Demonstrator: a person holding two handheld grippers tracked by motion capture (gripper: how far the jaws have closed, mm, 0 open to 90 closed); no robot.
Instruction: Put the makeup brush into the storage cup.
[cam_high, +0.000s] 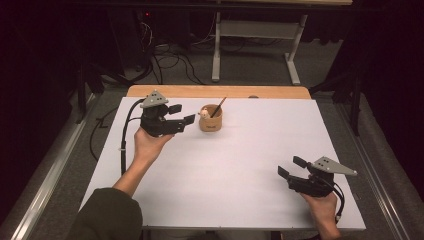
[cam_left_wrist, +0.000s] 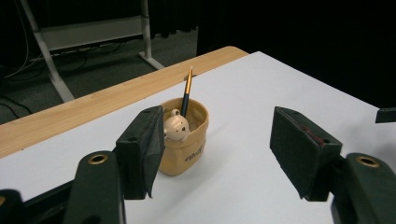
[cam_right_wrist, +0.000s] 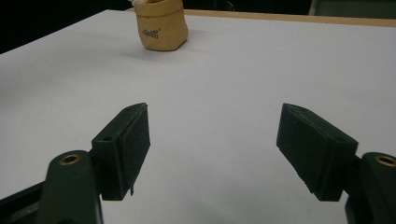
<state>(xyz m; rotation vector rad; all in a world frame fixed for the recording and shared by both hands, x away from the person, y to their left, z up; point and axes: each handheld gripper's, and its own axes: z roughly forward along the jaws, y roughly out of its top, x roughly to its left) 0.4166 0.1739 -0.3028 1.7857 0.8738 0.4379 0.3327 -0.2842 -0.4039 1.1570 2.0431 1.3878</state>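
Tan cup (cam_high: 210, 121) upright with bear face; its pencil (cam_high: 218, 107) leans far-right. Your left gripper (cam_high: 182, 114) and right gripper (cam_high: 291, 166) gape, empty.

Small illegible dark print on tan cup (cam_left_wrist: 183, 142)

A dim room, dark all round. The white surface (cam_high: 240, 170) catches the light, with a strip of pale wood (cam_high: 270, 92) along its far edge. Beyond it lies grey floor (cam_high: 250, 65), a tangle of black cables (cam_high: 170, 62), and the white legs of a metal stand (cam_high: 216, 50).
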